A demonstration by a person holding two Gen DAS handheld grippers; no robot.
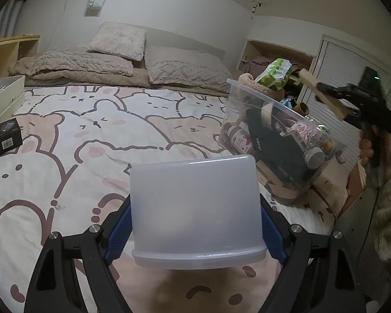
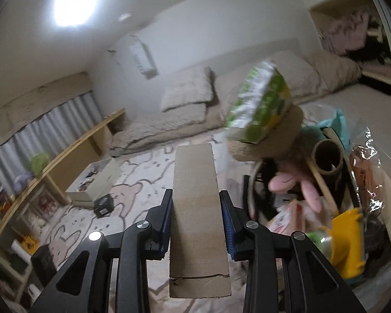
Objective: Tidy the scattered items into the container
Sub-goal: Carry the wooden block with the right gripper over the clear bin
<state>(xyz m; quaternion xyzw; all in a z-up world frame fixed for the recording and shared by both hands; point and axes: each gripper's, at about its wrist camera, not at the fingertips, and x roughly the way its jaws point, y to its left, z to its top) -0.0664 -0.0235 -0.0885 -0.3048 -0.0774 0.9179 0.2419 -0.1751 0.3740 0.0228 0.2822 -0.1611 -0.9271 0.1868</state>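
Both tongs loaded: left gripper (image 1: 195, 224) clamping frosted tub (image 1: 195, 208), right gripper (image 2: 195, 221) pinching cardboard strip (image 2: 195, 208); clear bin (image 1: 279, 140) at bed (image 1: 91, 130) edge, crammed.

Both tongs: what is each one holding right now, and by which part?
Left tongs clamp a frosted plastic tub by its two opposite side walls. Right tongs grip a cardboard strip across its long edges, around mid-length.

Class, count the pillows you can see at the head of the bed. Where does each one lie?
3. One pillow stands propped on top at the back, a second pillow lies flat beneath it, and a third pillow lies to their right. Bedding could hide more.
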